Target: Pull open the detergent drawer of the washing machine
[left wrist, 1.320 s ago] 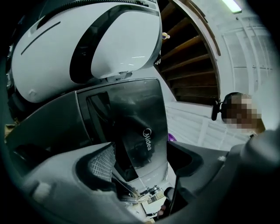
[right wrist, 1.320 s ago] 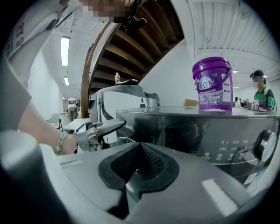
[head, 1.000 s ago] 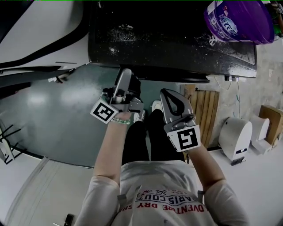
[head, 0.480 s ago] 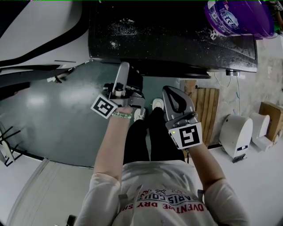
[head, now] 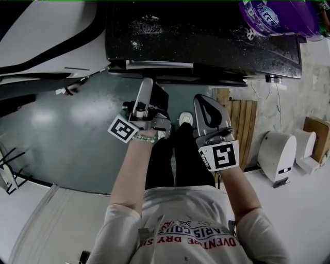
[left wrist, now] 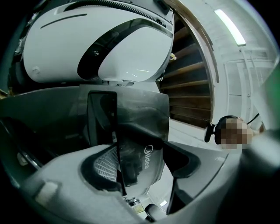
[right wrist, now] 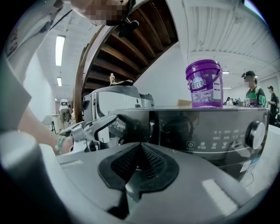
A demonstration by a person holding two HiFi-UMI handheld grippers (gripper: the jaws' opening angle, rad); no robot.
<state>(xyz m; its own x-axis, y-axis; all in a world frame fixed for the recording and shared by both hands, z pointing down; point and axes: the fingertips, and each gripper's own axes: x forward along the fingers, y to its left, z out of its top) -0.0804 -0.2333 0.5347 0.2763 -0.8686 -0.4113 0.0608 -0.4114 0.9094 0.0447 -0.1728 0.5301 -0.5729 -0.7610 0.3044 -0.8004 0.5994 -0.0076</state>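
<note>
1. Where the head view begins on the left, a white appliance with a dark curved band stands just beside the washing machine, above a grey-green floor.
2. The washing machine is black, and its top is speckled with pale powder. In the right gripper view its front shows a row of lit symbols and a round dial at the right end.
3. The left claw is tilted upward at the upper left of the machine's front. Its jaws stand wide and have just been closing. The drawer, a dark glossy panel with a pale logo, fills the gap between them and is held by the pads.
4. The drawer sits a little way out of the machine. In the head view a pale strip shows under the top's front edge, above the left claw. In the right gripper view the panel juts forward of the rest of the front.
5. The right claw hangs to the right of the left one, apart from the machine and touching nothing. Its jaws are together, the ribbed pads meet, and nothing lies between them.
6. A purple bucket stands upright on the far right corner of the machine's top.
7. Right of the machine there is a wooden slatted panel by the wall, and beside it a white rounded device on the floor.
</note>
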